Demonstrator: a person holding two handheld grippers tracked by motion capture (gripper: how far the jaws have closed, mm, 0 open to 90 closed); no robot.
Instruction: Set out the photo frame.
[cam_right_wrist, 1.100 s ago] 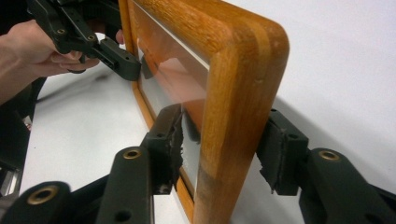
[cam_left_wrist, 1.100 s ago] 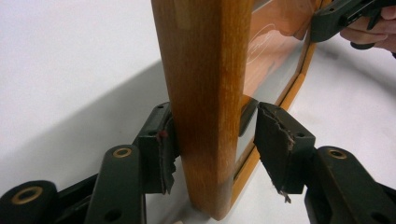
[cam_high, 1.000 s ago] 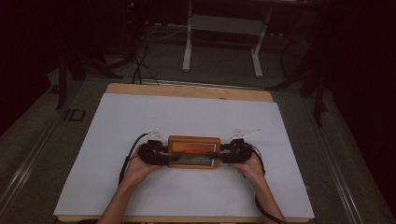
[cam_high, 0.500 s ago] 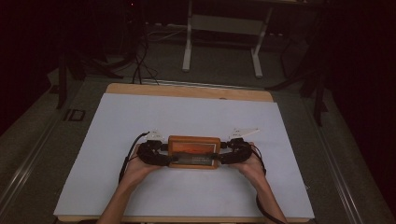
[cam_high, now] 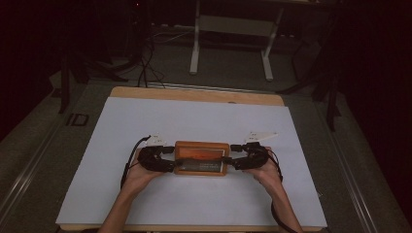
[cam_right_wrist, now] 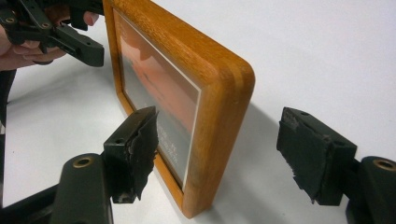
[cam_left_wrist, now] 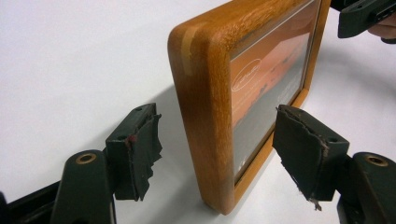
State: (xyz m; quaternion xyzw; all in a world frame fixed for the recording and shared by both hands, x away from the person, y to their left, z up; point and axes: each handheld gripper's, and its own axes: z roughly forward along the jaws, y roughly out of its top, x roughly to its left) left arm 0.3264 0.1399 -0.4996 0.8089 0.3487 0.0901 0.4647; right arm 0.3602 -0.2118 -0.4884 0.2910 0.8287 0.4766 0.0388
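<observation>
At each end of the wooden frame, unchanged: an open hand-held gripper

The high view looked forward and down over the white worktop from well above. Each claw view sat close behind its own jaws, facing the wooden frame between them; all three shared that frame.

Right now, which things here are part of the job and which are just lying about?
In the job:
wooden picture frame, standing on edge
left gripper, jaws open either side of the frame's end
right gripper, the same at the other end

Lying about:
white table cover
metal stand on the floor behind
</observation>
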